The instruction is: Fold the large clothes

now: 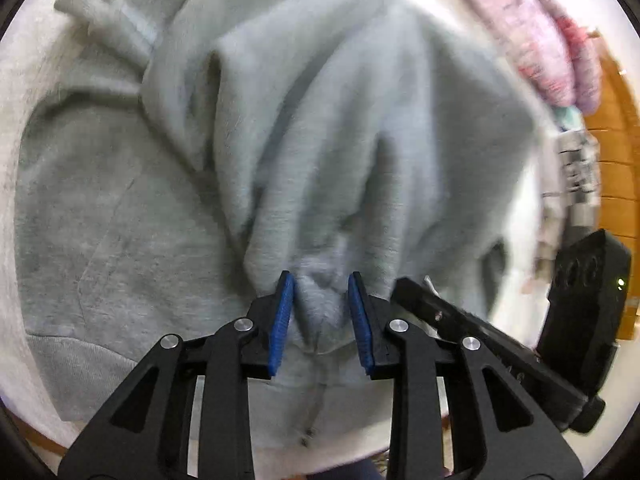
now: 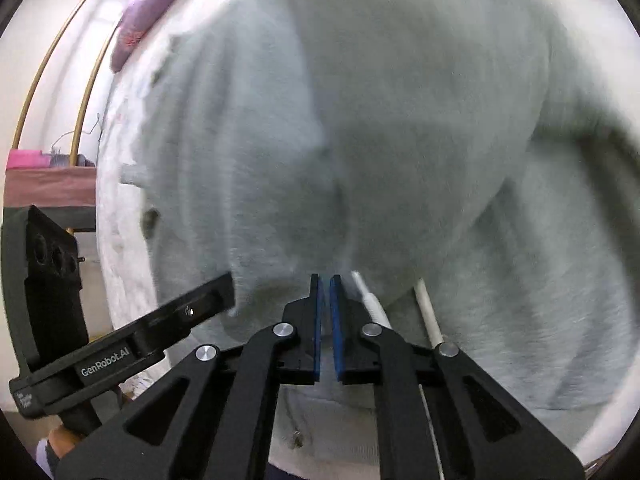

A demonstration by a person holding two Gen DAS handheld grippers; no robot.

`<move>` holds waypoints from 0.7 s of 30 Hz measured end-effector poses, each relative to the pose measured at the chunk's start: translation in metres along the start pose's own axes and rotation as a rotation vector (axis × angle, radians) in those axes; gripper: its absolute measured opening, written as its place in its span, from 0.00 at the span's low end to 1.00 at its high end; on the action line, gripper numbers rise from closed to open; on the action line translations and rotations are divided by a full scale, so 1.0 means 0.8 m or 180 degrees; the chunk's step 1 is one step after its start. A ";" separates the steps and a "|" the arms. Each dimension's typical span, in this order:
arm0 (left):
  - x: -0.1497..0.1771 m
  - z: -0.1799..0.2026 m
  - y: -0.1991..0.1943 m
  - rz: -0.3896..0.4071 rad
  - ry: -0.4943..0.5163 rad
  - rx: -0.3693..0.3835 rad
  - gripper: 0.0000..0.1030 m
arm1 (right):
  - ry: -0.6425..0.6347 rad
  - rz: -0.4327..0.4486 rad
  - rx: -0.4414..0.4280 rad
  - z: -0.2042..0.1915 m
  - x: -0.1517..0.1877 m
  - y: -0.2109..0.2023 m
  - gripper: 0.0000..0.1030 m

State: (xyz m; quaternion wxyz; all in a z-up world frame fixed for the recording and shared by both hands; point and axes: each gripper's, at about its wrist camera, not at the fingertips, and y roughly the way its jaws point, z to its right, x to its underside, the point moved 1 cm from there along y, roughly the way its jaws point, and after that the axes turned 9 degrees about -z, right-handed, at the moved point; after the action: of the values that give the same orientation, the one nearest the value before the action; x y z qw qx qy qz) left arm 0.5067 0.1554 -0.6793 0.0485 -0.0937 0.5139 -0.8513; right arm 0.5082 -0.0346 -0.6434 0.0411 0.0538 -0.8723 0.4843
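Two tongs share one grey hoodie point(image 1: 120, 208), which lies on a white-covered surface point(image 1: 24, 60), partly lifted at the near edge. Left tongs point(image 1: 320, 312) stand part open with a bunched fold gathered between the blue pads. Right tongs point(image 2: 325, 320) are nearly closed; whether cloth sits in the narrow gap, cannot tell. Risks: the thick bunch slips from the left pads; uneven pull skews the fold; the white drawstring point(image 2: 428, 312) snags. A pink garment point(image 1: 552, 40) lies far right.
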 end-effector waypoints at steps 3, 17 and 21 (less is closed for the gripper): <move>-0.019 0.010 -0.048 0.0239 0.0114 0.0141 0.52 | -0.0082 0.0279 -0.0041 -0.016 -0.020 -0.052 0.11; -0.234 -0.019 -0.106 0.0612 -0.0727 0.0006 0.62 | 0.0828 0.0923 -0.0212 0.039 -0.185 -0.135 0.42; -0.274 -0.029 -0.091 0.0531 -0.0810 -0.0094 0.64 | 0.1005 0.0878 -0.0234 0.055 -0.217 -0.126 0.44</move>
State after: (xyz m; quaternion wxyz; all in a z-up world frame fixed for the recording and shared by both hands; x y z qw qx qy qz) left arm 0.7171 0.2488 -0.6492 0.1823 -0.1585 0.5221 -0.8179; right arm 0.6927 -0.1160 -0.6033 0.1126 -0.1441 -0.8712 0.4557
